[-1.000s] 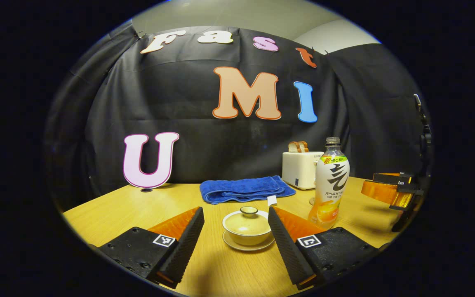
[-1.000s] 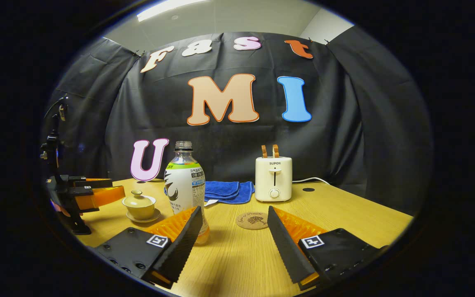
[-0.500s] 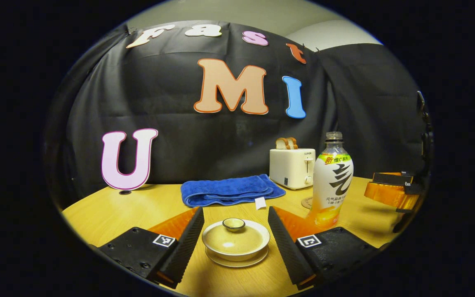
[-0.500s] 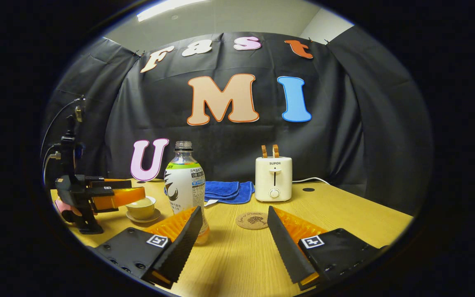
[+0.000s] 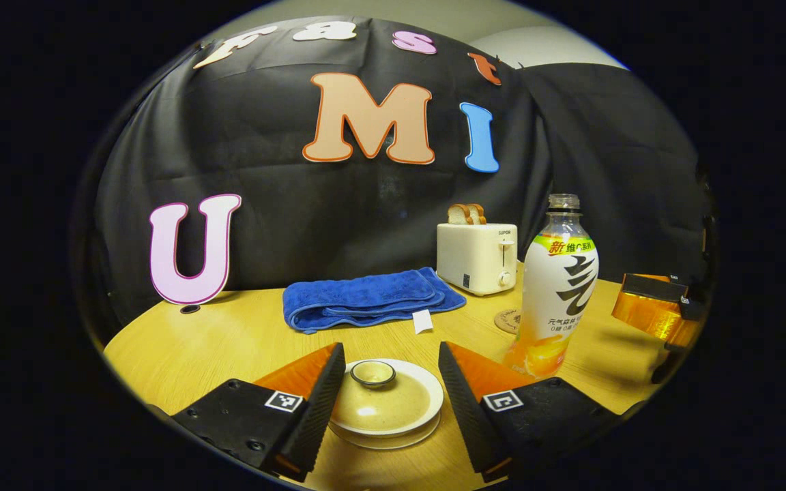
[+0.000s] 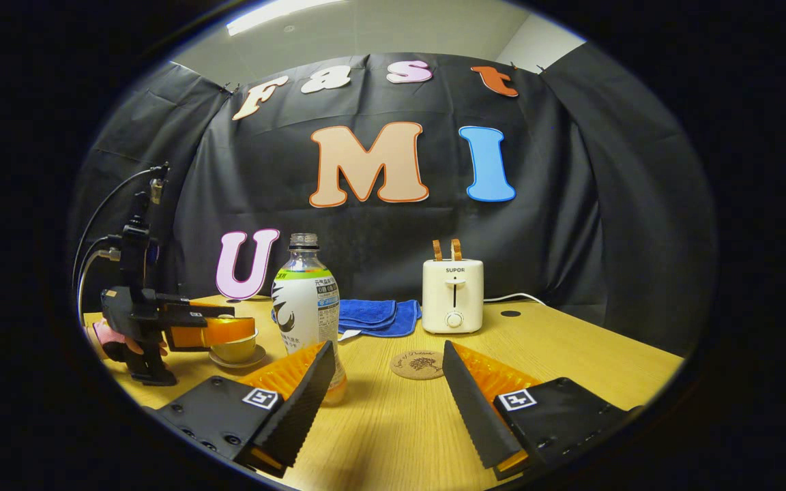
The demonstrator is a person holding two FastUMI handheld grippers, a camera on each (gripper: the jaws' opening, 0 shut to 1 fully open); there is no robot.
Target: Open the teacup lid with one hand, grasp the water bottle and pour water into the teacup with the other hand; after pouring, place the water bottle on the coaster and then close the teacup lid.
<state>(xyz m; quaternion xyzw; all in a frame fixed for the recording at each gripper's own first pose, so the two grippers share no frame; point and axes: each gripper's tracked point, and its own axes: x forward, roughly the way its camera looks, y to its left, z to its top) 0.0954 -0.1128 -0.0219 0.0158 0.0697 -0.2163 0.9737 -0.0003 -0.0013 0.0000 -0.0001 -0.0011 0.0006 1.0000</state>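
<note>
A cream teacup [image 5: 383,409] sits on its saucer with the lid on, the lid's knob [image 5: 374,373] pointing up. My left gripper [image 5: 385,399] is open and low over the cup, one finger on each side of the lid and clear of the knob. The water bottle [image 5: 558,293] stands uncapped to the right, partly hiding the round coaster [image 5: 504,320]. In the right gripper view, my right gripper [image 6: 386,402] is open and holds nothing. The bottle [image 6: 306,307] stands just beyond its left finger [image 6: 297,402] and the coaster [image 6: 418,364] lies ahead. The left gripper [image 6: 219,329] hovers over the teacup [image 6: 236,349].
A folded blue towel [image 5: 366,307] lies behind the cup. A white toaster [image 5: 476,257] with bread slices stands at the back. The wooden table [image 6: 570,361] has bare room to the right of the coaster. A person's hand [image 6: 110,337] holds the left gripper.
My left gripper moved forward and down, so the teacup lid now sits between its fingers, and its jaws narrowed slightly. The right gripper, bottle and coaster stayed where they were.
</note>
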